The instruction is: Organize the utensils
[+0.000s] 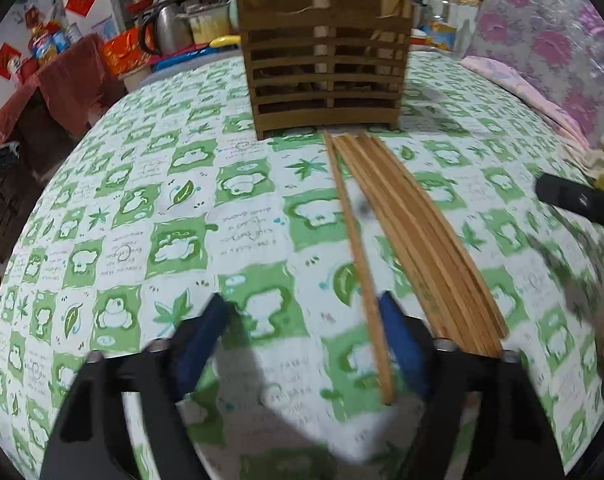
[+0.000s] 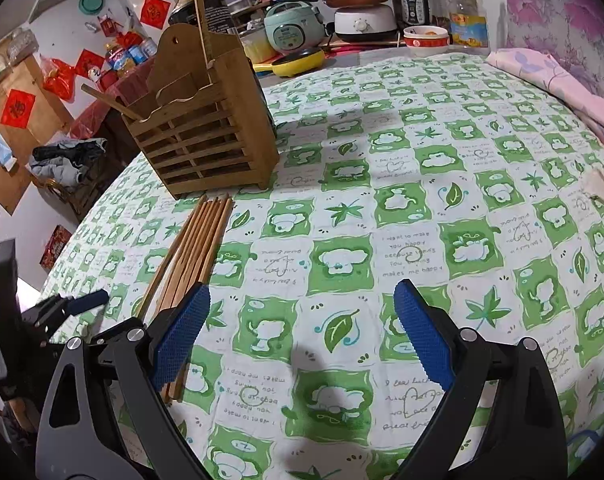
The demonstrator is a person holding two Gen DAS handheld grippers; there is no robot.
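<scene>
Wooden chopsticks lie bundled before the holder.
My left gripper spreads its jaws around one stray chopstick; right gripper idles, jaws spread.

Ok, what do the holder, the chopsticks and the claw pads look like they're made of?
Holder: looks like bamboo or wood, matte brown, built from slatted boards with visible grain.
Chopsticks: likely bamboo or wood too, lighter tan, with no shine to suggest lacquer.
Claw pads: blue, finely dimpled surface, probably rubber or soft plastic; I can't tell which.

Wooden chopsticks flat before slatted holder
</scene>
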